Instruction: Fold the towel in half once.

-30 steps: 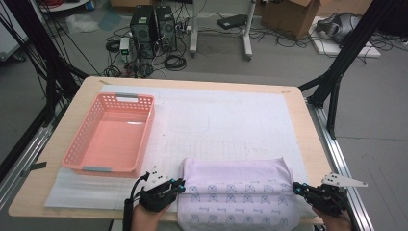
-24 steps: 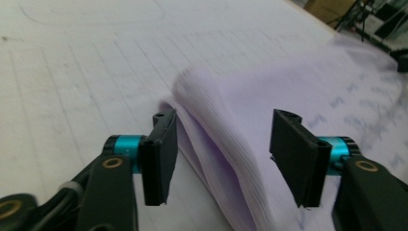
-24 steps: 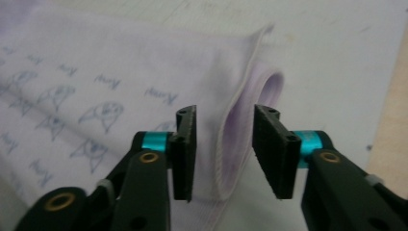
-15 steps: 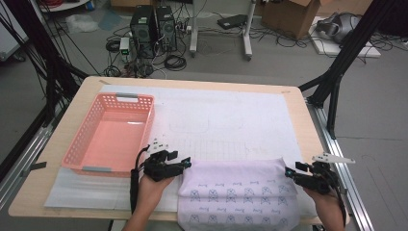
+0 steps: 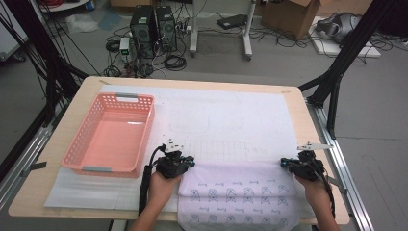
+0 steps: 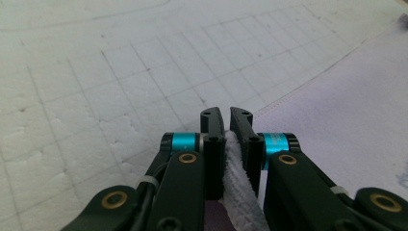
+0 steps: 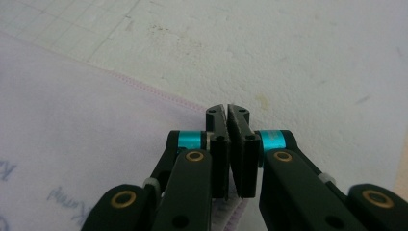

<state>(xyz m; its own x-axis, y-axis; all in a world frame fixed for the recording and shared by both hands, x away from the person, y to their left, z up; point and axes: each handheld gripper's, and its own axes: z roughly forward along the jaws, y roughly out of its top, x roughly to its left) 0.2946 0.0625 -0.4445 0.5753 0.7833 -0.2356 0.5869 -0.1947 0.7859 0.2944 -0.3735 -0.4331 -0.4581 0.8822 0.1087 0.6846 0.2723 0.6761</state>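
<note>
Both tools clamped — left tool point(image 5: 188, 161), right tool point(image 5: 285, 163) — on towel point(image 5: 240, 192) corners.

You find no label, brand or number that reads clearly. In the right gripper view, the towel point(image 7: 72, 159) carries faint blue handwriting-style print near its bottom left; one word looks something like "Kurvad", seen upside down, but you cannot make it out for sure. From the high view, the towel point(image 5: 240, 192) shows rows of small dark printed motifs, too small to read.
</note>
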